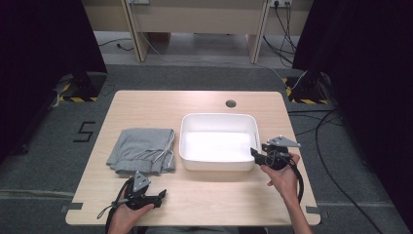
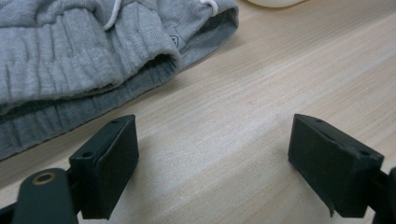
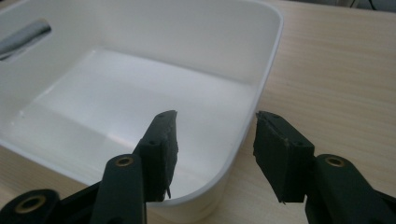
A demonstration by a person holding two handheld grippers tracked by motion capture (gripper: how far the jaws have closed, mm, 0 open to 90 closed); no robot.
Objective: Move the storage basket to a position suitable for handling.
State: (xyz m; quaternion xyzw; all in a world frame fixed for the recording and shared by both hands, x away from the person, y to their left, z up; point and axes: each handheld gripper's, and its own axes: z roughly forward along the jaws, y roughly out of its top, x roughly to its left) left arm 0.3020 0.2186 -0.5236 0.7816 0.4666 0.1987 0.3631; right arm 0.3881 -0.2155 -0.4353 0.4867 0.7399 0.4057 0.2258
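A light wooden tabletop (image 1: 204, 195) carries two things: a white rectangular tub (image 1: 219, 121) near the middle, and folded grey sweatpants (image 1: 141, 148) (white drawstring showing) just to its left, apart from it. A round hole (image 1: 231, 103) sits near the far edge.

Black numeral "5" (image 1: 84, 131) marked on the grey floor (image 1: 44, 146), left of the counter (image 1: 204, 195).
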